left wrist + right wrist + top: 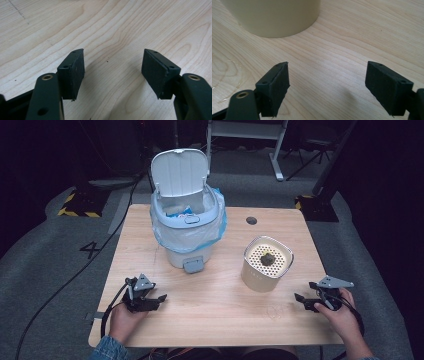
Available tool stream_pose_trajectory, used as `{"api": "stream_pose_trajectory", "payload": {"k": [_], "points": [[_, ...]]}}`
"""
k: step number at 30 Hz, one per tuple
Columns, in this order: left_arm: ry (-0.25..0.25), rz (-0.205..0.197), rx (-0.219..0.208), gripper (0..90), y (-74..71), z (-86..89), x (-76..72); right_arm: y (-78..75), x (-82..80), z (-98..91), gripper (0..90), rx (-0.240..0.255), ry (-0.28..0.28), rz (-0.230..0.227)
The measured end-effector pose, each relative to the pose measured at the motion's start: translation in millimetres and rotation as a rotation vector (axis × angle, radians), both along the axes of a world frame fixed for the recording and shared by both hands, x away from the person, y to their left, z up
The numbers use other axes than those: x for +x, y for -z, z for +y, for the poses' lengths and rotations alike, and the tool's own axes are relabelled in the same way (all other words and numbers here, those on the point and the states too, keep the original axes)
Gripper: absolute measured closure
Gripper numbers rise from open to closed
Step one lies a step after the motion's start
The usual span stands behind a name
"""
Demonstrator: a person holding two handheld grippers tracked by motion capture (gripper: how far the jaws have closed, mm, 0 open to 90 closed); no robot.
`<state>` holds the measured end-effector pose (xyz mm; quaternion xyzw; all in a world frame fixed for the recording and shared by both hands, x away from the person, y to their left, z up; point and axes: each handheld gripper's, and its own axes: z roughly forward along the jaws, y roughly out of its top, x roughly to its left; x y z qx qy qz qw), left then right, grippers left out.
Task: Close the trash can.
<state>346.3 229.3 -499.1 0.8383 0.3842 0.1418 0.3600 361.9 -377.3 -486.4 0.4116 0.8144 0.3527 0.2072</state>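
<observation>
Pale wood grain covers the surface [220, 320], a rectangular top whose near edge runs just in front of the person. At the near left, the left gripper [159, 298] rests low over the wood in the person's left hand [121, 319], its jaws spread wide with nothing but bare wood between them; the left gripper view shows the same. At the near right, the right gripper [298, 297] sits in the right hand [344, 316], close to the right edge, jaws also parted and empty. Between the two grippers lies a broad open stretch of wood. Just beyond the right gripper stands a cream canister [266, 263] with a perforated top carrying a dark lump; its rounded wall also shows in the right gripper view [274, 17]. Farther left and back, a white bin [186, 222] with a blue-edged liner stands with its lid raised, near the far edge. A small dark round hole [251, 220] lies right of it. Beyond the surface are grey floor, a trailing cable [60, 285], yellow-black striped tape [75, 205] and white frame legs [277, 155] in a dark room.
</observation>
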Motion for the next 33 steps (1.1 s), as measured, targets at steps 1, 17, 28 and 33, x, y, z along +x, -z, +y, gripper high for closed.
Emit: {"api": "stream_pose_trajectory", "payload": {"k": [1,17,28,33], "points": [[0.001,-0.001,-0.005,34.7,-1.4,2.6,-0.4,1.5,0.1,0.7,20.0,0.004,-0.002,0.004],[-0.035,-0.062,-0.195,34.5,-36.8,36.0,-9.1,17.6,5.3,8.0,12.8,0.022,0.047,0.039],[0.001,-0.067,-0.206,34.6,-61.8,37.5,-6.7,17.7,5.1,8.1,12.8,0.021,0.048,0.038],[0.005,-0.091,-0.136,35.8,-85.9,33.9,-3.2,17.8,5.1,8.0,12.8,0.022,0.048,0.038]]}}
